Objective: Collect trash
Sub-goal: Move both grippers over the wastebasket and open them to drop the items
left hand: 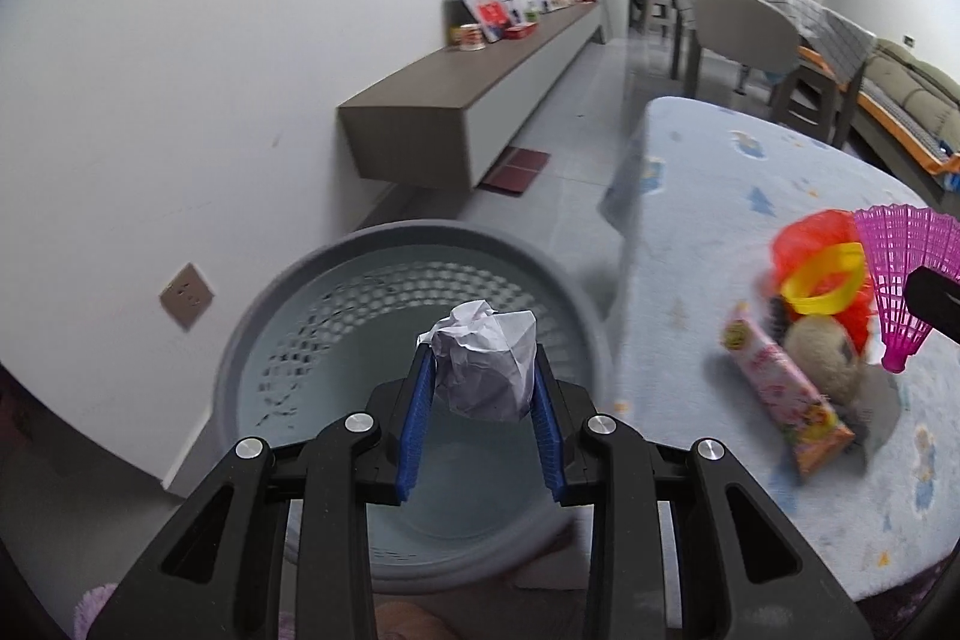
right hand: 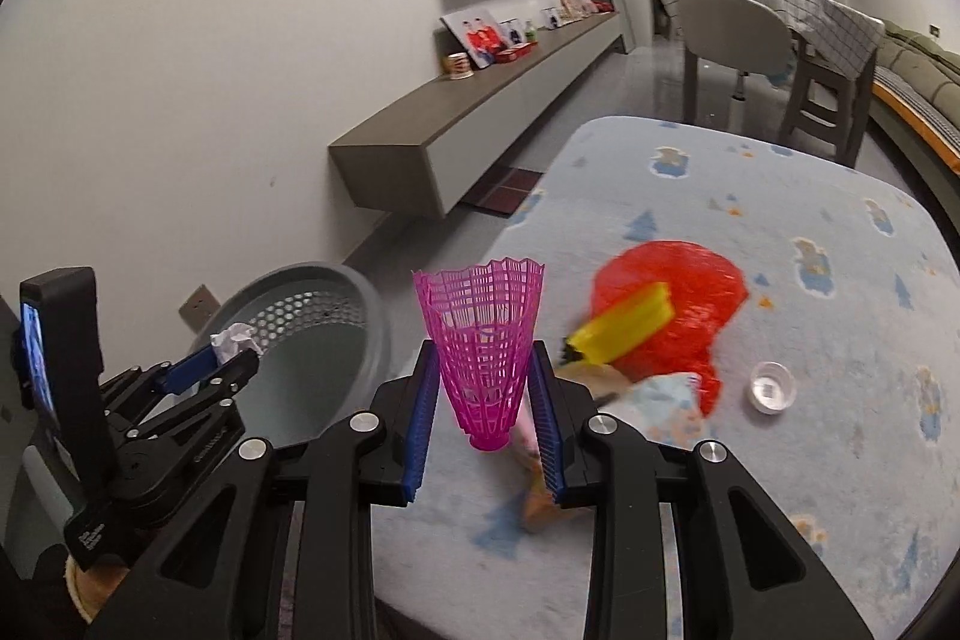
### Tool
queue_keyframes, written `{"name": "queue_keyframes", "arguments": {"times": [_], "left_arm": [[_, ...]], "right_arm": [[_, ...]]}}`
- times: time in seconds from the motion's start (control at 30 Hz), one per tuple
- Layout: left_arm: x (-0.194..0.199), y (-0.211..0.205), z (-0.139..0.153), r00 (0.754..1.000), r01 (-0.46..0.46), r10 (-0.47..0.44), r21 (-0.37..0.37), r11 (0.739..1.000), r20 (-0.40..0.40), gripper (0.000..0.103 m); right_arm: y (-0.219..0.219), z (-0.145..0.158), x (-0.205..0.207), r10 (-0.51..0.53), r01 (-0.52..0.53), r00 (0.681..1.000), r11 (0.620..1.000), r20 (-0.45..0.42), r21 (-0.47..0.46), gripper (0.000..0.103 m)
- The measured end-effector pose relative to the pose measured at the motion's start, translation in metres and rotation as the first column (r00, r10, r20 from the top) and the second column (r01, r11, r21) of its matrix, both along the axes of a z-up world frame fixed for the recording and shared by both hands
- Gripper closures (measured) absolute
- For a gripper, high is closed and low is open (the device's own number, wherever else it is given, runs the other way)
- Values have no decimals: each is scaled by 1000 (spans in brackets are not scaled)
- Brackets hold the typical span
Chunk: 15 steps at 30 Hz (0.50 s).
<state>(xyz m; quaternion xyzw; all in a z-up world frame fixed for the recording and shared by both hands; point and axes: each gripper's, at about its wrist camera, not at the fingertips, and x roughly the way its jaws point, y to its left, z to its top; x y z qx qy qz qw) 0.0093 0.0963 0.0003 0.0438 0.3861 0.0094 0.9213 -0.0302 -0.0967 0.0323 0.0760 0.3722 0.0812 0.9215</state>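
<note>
My left gripper is shut on a crumpled white paper ball, held above the open mouth of a grey perforated bin. In the right wrist view the same left gripper shows at the left with the paper ball over the bin. My right gripper is shut on a pink plastic shuttlecock, cork end down, lifted over the table's near edge. The shuttlecock also appears at the right edge of the left wrist view.
A table with a pale blue patterned cloth holds a red plastic bag, a yellow object, a pink printed carton and a small clear cup. A wall cabinet, chairs and a sofa stand beyond.
</note>
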Motion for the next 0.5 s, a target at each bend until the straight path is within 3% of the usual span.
{"name": "queue_keyframes", "arguments": {"times": [0.27,0.5], "left_arm": [[14,55,-19,989,-132,133,26,991,-63,72],[21,76,-28,978,-178,180,30,984,-105,69]], "right_arm": [[80,-25,41,193,-191,978,981,-72,34,74],[119,-52,69,272,-266,951,962,-147,60,74]]}}
